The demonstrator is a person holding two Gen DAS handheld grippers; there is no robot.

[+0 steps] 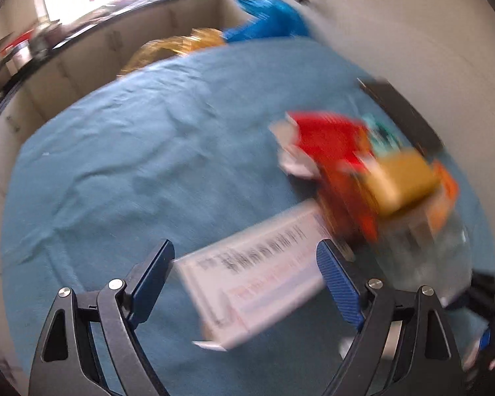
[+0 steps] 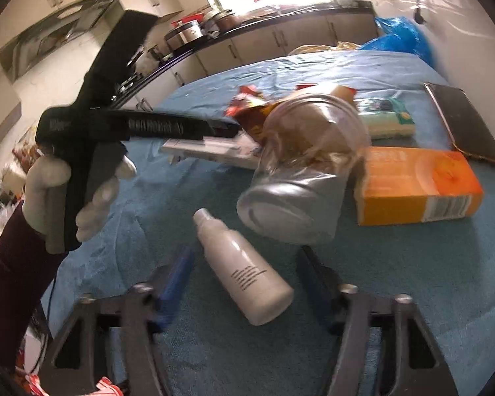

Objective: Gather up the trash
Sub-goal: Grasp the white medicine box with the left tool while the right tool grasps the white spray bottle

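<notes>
The white bottle (image 2: pixel 247 270) is lying low in the frame between the right gripper's (image 2: pixel 246 285) unclenched pads, untouched. The left gripper (image 1: pixel 246 275) is gaping over a white box (image 1: pixel 250 283). Closing off-centre risks rolling the bottle into the jar (image 2: pixel 300 178).

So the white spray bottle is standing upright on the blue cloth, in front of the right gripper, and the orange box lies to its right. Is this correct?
Not quite. The white spray bottle is lying on its side on the blue cloth, not standing upright. The right wrist view shows it. The rest holds: it lies in front of the right gripper, and the orange box lies to its right.
</notes>
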